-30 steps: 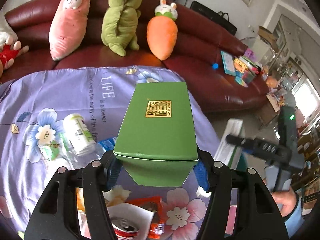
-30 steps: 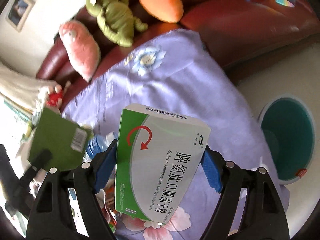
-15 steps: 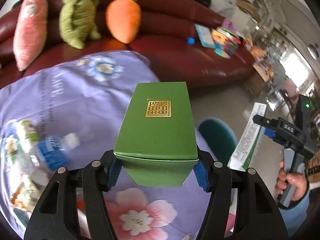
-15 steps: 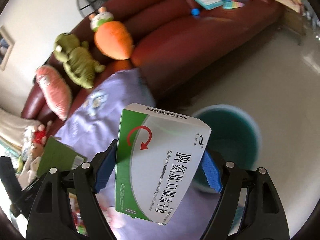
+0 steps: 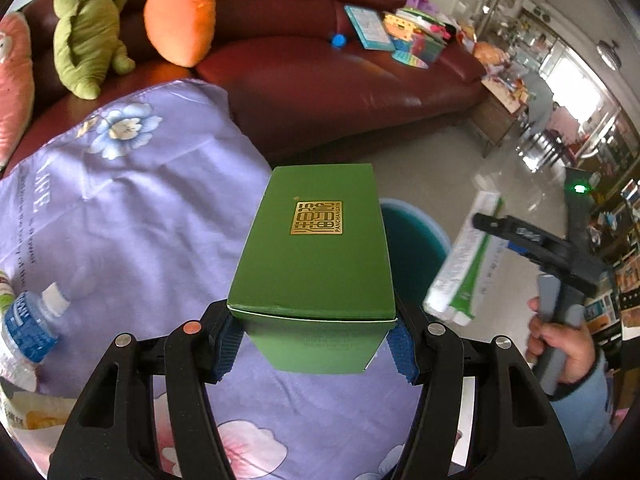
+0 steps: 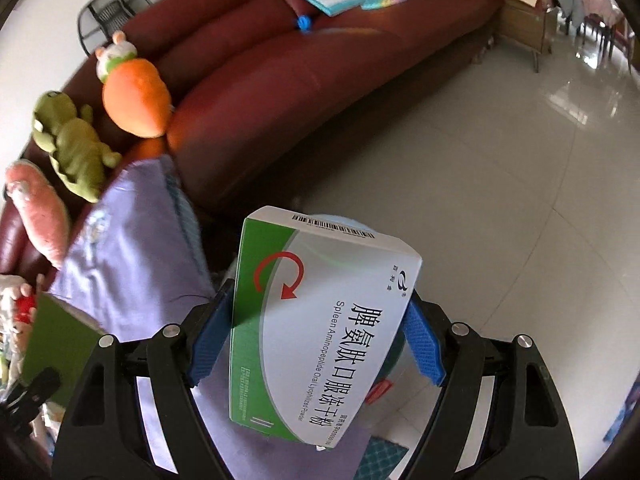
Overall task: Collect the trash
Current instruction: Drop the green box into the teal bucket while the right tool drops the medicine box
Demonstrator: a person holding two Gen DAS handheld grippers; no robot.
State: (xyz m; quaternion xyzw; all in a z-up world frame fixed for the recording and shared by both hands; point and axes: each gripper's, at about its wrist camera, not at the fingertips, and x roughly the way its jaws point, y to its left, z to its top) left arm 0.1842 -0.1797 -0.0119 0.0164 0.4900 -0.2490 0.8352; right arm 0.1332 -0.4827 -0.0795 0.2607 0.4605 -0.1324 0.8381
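Note:
My left gripper (image 5: 314,340) is shut on a green box (image 5: 316,248) with a gold emblem, held above the right edge of the purple flowered cloth (image 5: 132,208). A teal bin (image 5: 412,240) stands on the floor just beyond the box. My right gripper (image 6: 316,336) is shut on a white and green medicine box (image 6: 316,332), which hides most of the bin below it. In the left wrist view the right gripper (image 5: 520,236) holds the medicine box (image 5: 464,264) right of the bin. The green box (image 6: 56,340) shows at the left of the right wrist view.
A dark red sofa (image 5: 340,76) holds plush toys (image 5: 176,16) and books (image 5: 392,36). A water bottle (image 5: 28,320) and a wrapper (image 5: 24,412) lie on the cloth at left. Tiled floor (image 6: 480,184) stretches to the right.
Both grippers have swung right, away from the trash on the cloth, carrying their boxes over to the teal bin. The right gripper's box now covers the bin.

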